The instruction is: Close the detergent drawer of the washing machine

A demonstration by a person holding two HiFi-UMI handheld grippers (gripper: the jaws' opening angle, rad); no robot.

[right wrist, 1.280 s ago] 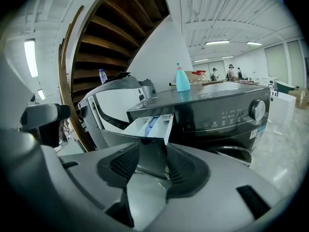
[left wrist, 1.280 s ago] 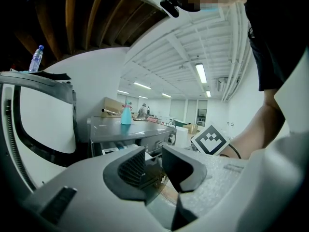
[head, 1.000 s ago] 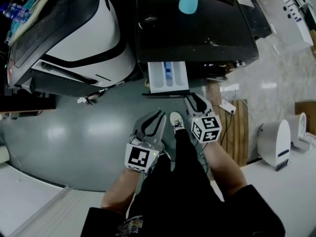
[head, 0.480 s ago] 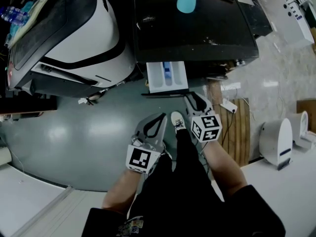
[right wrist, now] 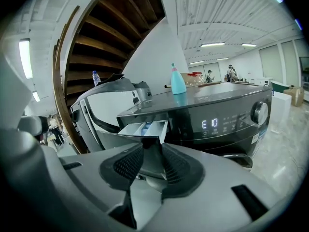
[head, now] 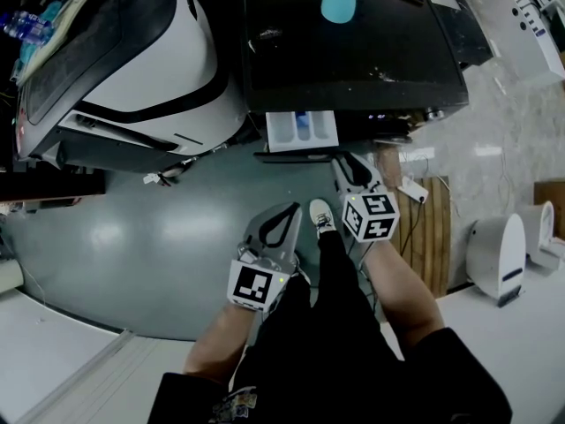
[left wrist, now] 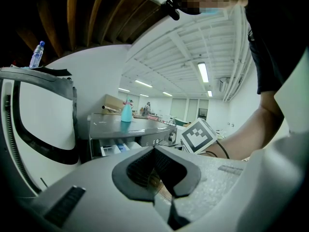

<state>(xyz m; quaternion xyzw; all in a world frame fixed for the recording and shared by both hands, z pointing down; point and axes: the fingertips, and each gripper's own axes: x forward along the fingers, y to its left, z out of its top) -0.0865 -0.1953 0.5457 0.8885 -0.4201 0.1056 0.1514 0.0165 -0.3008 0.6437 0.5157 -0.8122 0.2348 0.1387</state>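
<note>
Head view: detergent drawer (head: 302, 129) sticks partway out of the washer (head: 353, 51), my right claw (head: 351, 168) at its front. Left gripper view: my left claw (left wrist: 155, 150) is pinched together, empty, drawer well ahead. Right gripper view: jaws have just been closing, clamped on the drawer's front panel.

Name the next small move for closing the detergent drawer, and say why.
Probably push the right gripper straight toward the washing machine. Its jaws, which have just been closing, grip the front panel of the detergent drawer, and the drawer is still sticking partway out of the machine's front, as the head view shows.
</note>
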